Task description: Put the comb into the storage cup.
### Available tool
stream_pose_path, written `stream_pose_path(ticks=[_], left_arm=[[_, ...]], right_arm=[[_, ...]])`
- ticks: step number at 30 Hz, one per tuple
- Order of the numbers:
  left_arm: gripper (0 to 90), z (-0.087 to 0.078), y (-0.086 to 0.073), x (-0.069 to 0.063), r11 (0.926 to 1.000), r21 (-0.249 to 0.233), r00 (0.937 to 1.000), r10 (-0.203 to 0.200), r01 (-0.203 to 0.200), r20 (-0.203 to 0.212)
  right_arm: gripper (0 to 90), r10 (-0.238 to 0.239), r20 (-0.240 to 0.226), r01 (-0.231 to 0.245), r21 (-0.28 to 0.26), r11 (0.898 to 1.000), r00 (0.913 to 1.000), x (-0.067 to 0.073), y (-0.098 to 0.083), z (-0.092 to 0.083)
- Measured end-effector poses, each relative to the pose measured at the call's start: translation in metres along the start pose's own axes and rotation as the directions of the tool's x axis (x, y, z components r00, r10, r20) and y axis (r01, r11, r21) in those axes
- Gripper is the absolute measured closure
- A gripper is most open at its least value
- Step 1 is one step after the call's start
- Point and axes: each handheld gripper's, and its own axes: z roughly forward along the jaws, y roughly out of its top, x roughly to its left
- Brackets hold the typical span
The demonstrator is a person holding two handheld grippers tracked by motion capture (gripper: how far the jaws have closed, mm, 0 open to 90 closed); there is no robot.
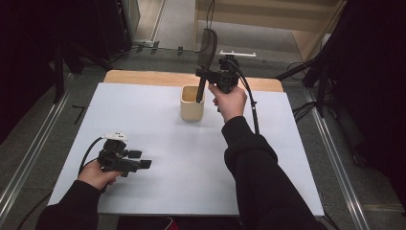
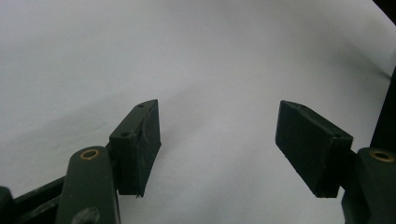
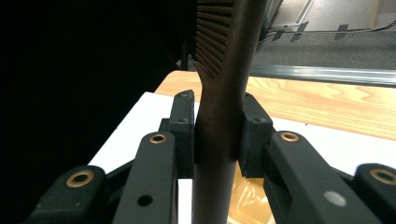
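A dark comb [image 1: 207, 52] with fine teeth stands upright, its lower end inside a cream cup [image 1: 192, 109] at the far middle of the white tabletop [image 1: 191, 167]. My right gripper [image 1: 201, 73] is shut on the comb's handle just above the cup's rim. In the right gripper view both pads press the handle [image 3: 224, 116], with the teeth above and the cup [image 3: 250, 200] below. My left gripper [image 1: 141, 159] lies low over the tabletop at the near left, far from the cup. Its jaws [image 2: 219, 130] stand open over bare white surface.
A strip of wooden table [image 1: 143, 76] shows behind the white top. Metal rails [image 1: 28, 158] run along the floor on both sides, and dark stands and cables [image 1: 306, 72] sit behind the table. A cable trails from the right gripper across the tabletop.
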Motion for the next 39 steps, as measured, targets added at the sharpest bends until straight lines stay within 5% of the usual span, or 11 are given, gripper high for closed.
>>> stream_pose_path(ticks=[12, 27, 39], left_arm=[[31.6, 0.000, 0.000, 0.000, 1.0000, -0.002, 1.0000, -0.001, 0.001, 0.001], [31.6, 0.000, 0.000, 0.000, 1.0000, 0.000, 1.0000, 0.002, -0.002, 0.004], [31.6, 0.001, 0.000, 0.000, 1.0000, 0.002, 1.0000, 0.003, -0.003, 0.003]], right_arm=[[70.0, -0.010, 0.060, 0.012, -0.023, 1.000, 0.9981, 0.001, 0.009, 0.018], [70.0, -0.045, 0.183, 0.059, -0.067, 0.996, 0.9821, 0.003, 0.010, 0.033], [70.0, -0.059, 0.210, 0.071, -0.047, 0.996, 0.9759, -0.001, 0.005, 0.044]])
